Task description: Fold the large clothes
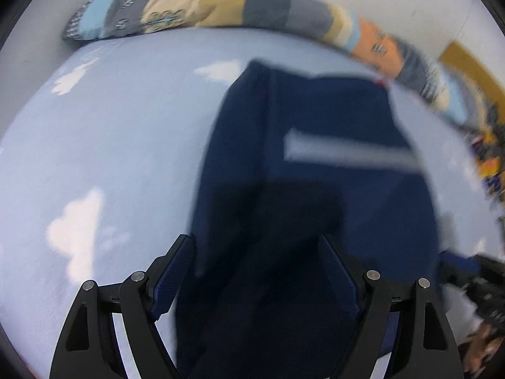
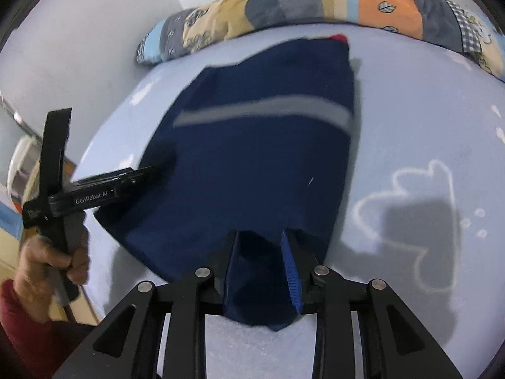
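- Lying on the pale blue cloud-print bed sheet [image 2: 410,132], the navy garment [image 2: 252,164] with a grey stripe [image 2: 262,110] spreads toward the patchwork bolster [image 2: 315,6] at the far edge.
- The right gripper [image 2: 262,262] is closed onto the garment's near edge, cloth bunched between its fingers.
- The left gripper [image 1: 255,268] stands wide apart with navy cloth draped between its fingers; whether it pinches any cloth cannot be told.
- A hand [image 2: 53,262] with a red sleeve holds the left gripper's handle.

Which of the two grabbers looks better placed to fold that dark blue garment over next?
Probably the right gripper: its fingers pinch a fold of the navy garment. The left gripper has cloth between wide-apart fingers, with no clear grip.
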Motion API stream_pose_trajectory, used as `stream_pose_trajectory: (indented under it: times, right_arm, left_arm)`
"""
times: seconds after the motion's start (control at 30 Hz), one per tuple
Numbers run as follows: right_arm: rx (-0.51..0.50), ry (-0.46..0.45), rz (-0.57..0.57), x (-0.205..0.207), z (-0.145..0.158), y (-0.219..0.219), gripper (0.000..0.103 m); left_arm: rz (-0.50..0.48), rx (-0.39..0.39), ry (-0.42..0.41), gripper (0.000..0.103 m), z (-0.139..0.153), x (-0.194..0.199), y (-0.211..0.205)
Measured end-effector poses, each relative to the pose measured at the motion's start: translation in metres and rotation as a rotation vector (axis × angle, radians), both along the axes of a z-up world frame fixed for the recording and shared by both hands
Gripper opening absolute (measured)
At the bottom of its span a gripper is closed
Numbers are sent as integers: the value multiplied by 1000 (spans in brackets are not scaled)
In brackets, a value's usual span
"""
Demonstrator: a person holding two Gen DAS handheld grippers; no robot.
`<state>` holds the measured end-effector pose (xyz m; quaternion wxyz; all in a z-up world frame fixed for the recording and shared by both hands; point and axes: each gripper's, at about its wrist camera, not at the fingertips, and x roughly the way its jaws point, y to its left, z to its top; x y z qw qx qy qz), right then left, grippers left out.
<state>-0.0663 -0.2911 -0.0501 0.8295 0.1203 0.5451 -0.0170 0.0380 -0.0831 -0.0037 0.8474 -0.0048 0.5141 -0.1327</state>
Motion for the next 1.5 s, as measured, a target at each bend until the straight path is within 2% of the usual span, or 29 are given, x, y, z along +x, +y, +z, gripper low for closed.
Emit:
stream_pose_trajectory:
  times: [0.03,0.07,0.13,0.2,0.27,0.3,0.4,0.5,0.57,0.7,0.8,0.87,0.93,1.0,1.13,1.23,1.3,1.37,1.5]
  right_arm:
    - [-34,12,19,-2,-6,5,28]
    - [-59,18,36,-1,-14,8,28]
    - [-40,18,25,0,-22,5,29]
    - [-9,16,13,-1,-16,0,29]
    - [16,-3,17,-8,-3,0,29]
    - [22,-11,34,-13,5,1,29]
    - [20,-40,54,-29,20,7,31]
    - [29,-2,47,-34,10,8,30]
    - [-10,20,51,-31,1,7,31]
    - [22,52,33,-28,-12,1,36]
    - [62,45,34,-27,-6,-2,39]
    - [152,-11,13,-27,6,-14,39]
    - [198,-69,-43,-26,16,-32,41]
    - [237,-84,-112,-24,16,-51,60]
    - [354,-66,-232,-22,1,-84,62]
    - [411,-44,-284,-19,-12,-96,63]
    - [426,-28,-290,-16,-18,-98,63]
    - [424,-23,-281,-11,-17,-97,63]
    - [377,-16,-236,-6,-14,-88,65]
  left_arm:
    - [18,15,22,84,-6,-2,6]
    - [47,-27,63,85,-16,-1,18]
    - [96,-126,116,91,-28,5,36]
    - [130,-204,139,89,-32,10,48]
    - [130,-197,124,85,-28,6,47]
    - [123,-193,112,79,-23,0,46]
    - [101,-192,76,78,-11,-21,41]
    - [80,-149,76,79,-14,-30,40]
    - [87,-157,94,81,-16,-26,40]
    - [117,-116,96,84,-21,-19,41]
    - [102,-99,38,77,-9,-23,36]
    - [89,-110,-21,76,3,-26,35]
    - [101,-154,-39,77,8,-25,40]
    - [134,-222,-30,77,8,-20,50]
    - [210,-383,37,78,-4,-3,75]
    - [255,-523,135,78,-22,15,90]
    - [266,-569,170,78,-32,24,94]
    - [265,-544,166,78,-33,31,96]
    - [229,-434,124,78,-30,41,80]
